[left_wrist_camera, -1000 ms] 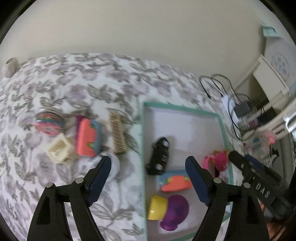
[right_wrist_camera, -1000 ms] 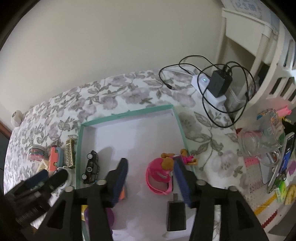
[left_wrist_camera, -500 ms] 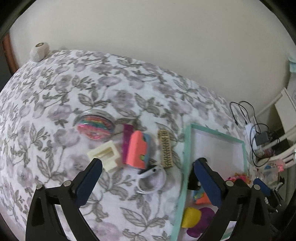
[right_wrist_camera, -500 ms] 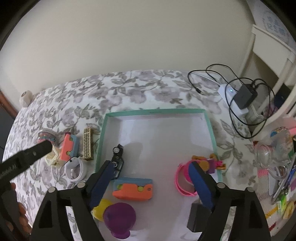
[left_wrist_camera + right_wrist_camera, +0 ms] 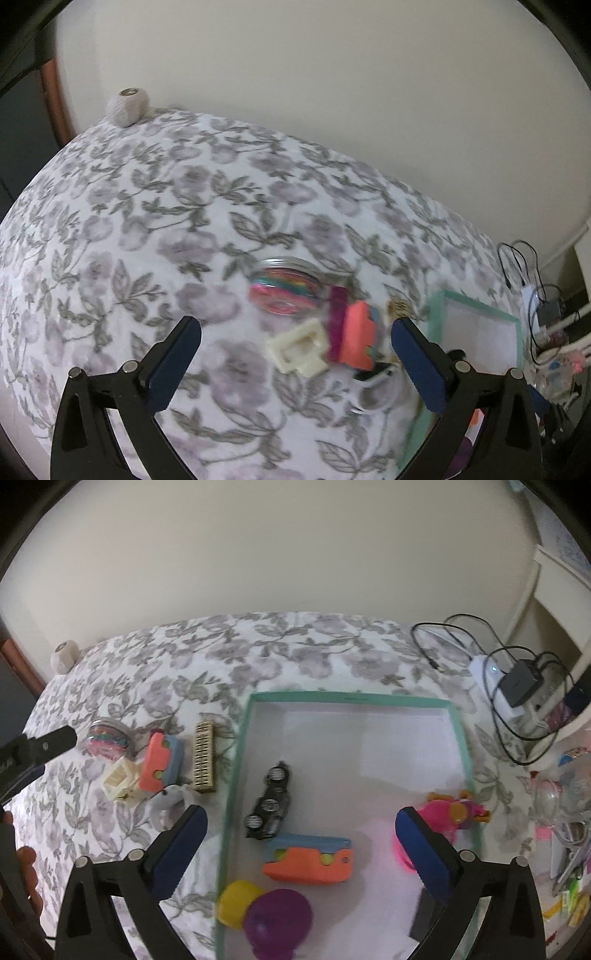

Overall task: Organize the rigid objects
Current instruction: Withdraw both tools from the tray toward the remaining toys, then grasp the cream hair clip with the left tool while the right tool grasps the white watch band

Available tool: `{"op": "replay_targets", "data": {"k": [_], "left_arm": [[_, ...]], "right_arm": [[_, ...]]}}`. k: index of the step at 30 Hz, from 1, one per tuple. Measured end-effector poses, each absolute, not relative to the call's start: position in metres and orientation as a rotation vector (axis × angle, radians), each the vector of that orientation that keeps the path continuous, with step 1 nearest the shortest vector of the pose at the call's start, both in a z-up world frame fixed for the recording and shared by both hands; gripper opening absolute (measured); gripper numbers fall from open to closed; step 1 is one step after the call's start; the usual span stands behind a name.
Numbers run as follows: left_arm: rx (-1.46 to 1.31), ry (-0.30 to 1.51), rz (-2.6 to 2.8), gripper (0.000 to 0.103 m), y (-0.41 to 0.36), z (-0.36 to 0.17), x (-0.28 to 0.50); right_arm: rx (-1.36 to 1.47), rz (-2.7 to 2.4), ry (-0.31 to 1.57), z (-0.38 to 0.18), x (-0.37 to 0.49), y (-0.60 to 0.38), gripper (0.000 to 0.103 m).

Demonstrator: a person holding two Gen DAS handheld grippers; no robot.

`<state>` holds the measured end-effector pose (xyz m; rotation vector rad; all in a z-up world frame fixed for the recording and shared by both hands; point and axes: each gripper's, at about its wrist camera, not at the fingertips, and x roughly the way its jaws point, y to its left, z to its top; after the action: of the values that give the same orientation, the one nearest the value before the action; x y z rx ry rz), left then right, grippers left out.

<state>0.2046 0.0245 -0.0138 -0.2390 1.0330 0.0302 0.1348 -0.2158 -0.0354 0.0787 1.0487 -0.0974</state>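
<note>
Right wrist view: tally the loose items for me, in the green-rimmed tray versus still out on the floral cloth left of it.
In the tray: 5 (black toy car, orange-blue toy, yellow piece, purple piece, pink toy)
On the cloth: 5 (bead jar, cream block, second orange-blue toy, tan comb-like bar, white ring)
Total: 10

tray (image 5: 236, 775): teal rim, holds black car (image 5: 269, 805), orange toy (image 5: 308, 858), purple cup (image 5: 279, 919) | outside left: bead jar (image 5: 109, 738), beige comb (image 5: 204, 757)
</note>
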Motion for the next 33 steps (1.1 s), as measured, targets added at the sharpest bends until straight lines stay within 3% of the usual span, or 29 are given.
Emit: {"op": "replay_targets", "data": {"k": [18, 28, 33], "left_arm": [[-0.344, 1.164, 0.091, 0.102, 0.064, -0.049, 0.216], [-0.338, 1.156, 0.014, 0.102, 0.052, -0.062, 0.225], [-0.309, 1.177, -0.034, 0.102, 0.039, -0.073, 0.229]], "right_arm": [[0.044, 0.088, 1.049, -0.065, 0.15, -0.135, 0.102], [0.018, 0.136, 1.07, -0.082, 0.158, -0.114, 0.08], [0.009, 0.137, 1.1, -0.095, 0.16, -0.111, 0.075]]}}
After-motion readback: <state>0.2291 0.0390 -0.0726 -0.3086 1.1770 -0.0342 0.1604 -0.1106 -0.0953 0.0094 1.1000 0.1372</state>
